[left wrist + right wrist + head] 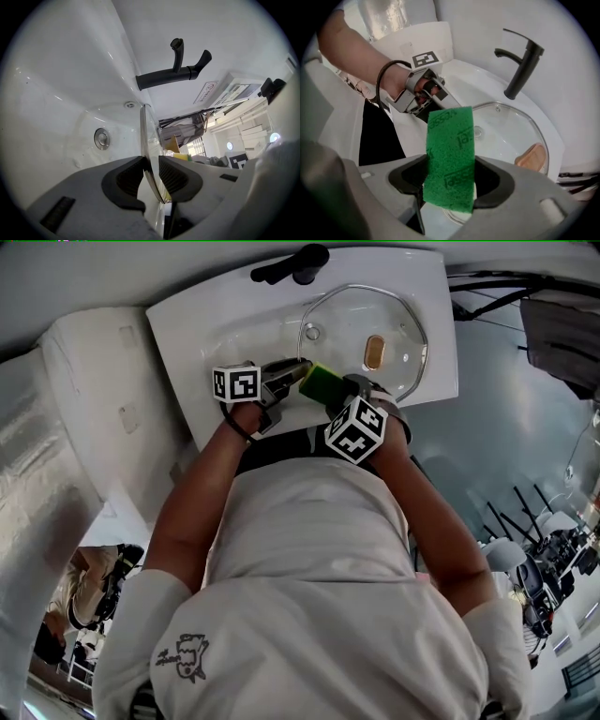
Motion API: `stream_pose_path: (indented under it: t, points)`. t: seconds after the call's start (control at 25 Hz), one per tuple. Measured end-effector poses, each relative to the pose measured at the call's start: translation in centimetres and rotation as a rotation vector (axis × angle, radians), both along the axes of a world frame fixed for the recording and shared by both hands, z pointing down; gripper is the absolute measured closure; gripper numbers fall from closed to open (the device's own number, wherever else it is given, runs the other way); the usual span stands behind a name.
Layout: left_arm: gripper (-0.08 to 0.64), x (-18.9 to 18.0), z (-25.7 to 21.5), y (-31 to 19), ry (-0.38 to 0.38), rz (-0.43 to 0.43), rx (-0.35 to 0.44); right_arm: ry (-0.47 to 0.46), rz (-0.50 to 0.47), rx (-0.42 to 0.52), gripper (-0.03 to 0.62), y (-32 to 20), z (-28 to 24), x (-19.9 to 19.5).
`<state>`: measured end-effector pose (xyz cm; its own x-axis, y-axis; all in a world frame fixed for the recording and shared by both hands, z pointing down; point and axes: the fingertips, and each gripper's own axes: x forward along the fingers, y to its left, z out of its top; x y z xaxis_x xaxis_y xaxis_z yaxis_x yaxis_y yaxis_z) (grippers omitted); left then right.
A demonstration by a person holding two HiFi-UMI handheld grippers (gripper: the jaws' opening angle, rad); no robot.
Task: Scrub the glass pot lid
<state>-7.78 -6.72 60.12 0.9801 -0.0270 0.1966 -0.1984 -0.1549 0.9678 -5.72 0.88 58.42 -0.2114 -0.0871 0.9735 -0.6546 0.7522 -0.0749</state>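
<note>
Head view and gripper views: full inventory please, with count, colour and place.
sink: one, white, under both grippers.
faucet: one, black, at the sink's back edge.
drain: one, silver, in the basin.
glass pot lid: one, clear with metal rim, over the basin.
lid handle: one, tan wood, on the lid.
sponge: one, green, by the lid's near edge.
left gripper: one, grey, shut on the lid's rim.
right gripper: one, grey, shut on the sponge.

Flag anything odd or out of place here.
Nothing stands out: the glass lid is in the sink, its rim clamped in the left gripper, and the right gripper holds the green sponge.
</note>
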Motion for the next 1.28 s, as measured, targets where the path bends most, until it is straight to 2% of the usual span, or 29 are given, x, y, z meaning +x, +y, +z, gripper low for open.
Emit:
stream_pose_path:
  t: [0.36, 0.64, 0.76, 1.0, 1.2, 1.28]
  points:
    - [0.457, 0.4, 0.0, 0.2, 0.001, -0.002, -0.009, -0.012, -0.11, 0.004, 0.304, 2.0, -0.2, 3.2]
    - [0.459, 0.5, -0.1, 0.3, 0.005, 0.005, -0.019, 0.012, -0.163, -0.023, 0.305, 3.9, -0.1, 8.4]
    - [0.459, 0.5, -0.1, 0.3, 0.005, 0.0, -0.022, 0.027, -0.148, -0.052, 0.304, 4.4, 0.2, 11.6]
    - [0.459, 0.4, -0.1, 0.1, 0.005, -0.031, -0.016, 0.081, -0.056, -0.104, 0.304, 4.6, 1.1, 19.4]
    - [0.457, 0.5, -0.2, 0.0, -0.014, -0.038, -0.007, 0.082, -0.075, -0.104, 0.302, 4.3, 0.8, 19.9]
    - [0.451, 0.4, 0.0, -0.2, -0.04, -0.035, 0.027, 0.076, -0.074, -0.095, 0.302, 4.1, 0.4, 19.8]
